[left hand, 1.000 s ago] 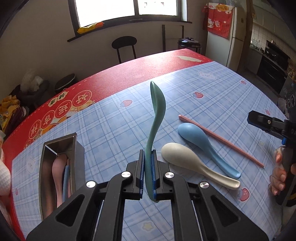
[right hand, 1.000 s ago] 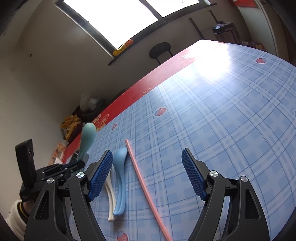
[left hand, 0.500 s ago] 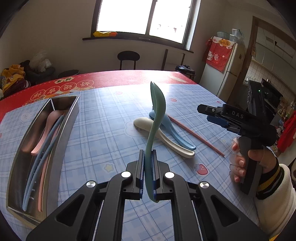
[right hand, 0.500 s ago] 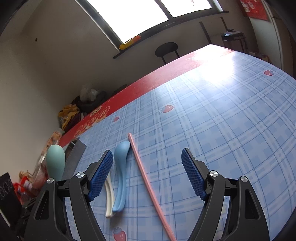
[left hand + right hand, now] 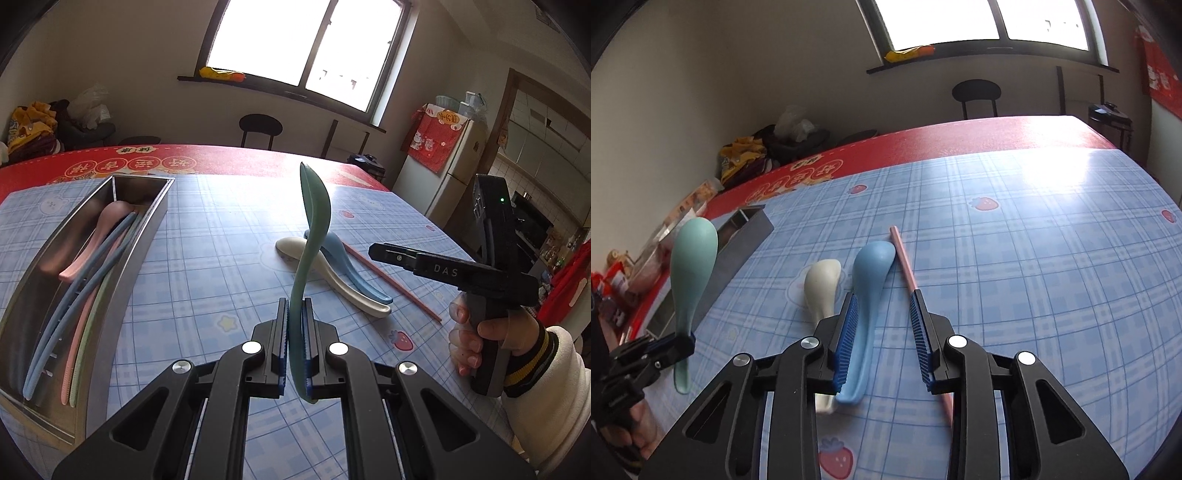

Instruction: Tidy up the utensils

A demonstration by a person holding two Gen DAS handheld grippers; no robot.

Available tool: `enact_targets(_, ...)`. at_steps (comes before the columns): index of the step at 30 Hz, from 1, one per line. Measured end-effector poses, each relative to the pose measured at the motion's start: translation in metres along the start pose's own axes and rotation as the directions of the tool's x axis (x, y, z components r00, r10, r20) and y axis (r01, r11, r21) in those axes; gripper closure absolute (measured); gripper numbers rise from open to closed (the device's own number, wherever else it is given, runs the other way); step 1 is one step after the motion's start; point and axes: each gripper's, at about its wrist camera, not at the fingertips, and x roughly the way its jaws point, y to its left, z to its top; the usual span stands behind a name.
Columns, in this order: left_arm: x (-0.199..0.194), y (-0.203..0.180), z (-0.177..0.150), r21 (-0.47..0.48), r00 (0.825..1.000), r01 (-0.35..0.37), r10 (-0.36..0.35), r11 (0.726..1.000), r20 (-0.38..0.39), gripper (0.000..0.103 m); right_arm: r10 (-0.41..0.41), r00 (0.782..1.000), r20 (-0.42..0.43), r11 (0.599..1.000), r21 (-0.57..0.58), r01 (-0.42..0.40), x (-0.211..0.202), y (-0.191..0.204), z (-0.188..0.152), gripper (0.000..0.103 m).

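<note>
Green spoon (image 5: 312,236) sits clamped by its handle between the fingers of our left gripper (image 5: 295,343), bowl end standing up above the table (edge-on in the left wrist view, back of the bowl showing in the right wrist view). Our right gripper (image 5: 886,343) is spread apart and holds nothing; its fingers straddle the handle of the blue spoon (image 5: 866,295), which lies flat on the blue plaid tablecloth (image 5: 1034,277). Touching that spoon on its left is the cream spoon (image 5: 822,284), and just beside it on the right lies the pink chopstick (image 5: 905,262), partly hidden under the right finger. Further left sits the metal tray (image 5: 140,254), well apart from the loose spoons, with a pink spoon (image 5: 99,236) plus blue, pink and green chopsticks inside. Beyond the tablecloth we see the red table edge (image 5: 221,162), then a black stool (image 5: 260,125) under the window (image 5: 306,44).
</note>
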Motion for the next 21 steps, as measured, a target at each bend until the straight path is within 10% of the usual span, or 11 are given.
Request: enact_targets(21,-0.007,0.003,-0.002,-0.040,1.000,0.005,-0.004,0.999,0.018,0.096,-0.245,0.966,-0.081,0.937,-0.277,0.214,-0.004,0.056,-0.018,0.088)
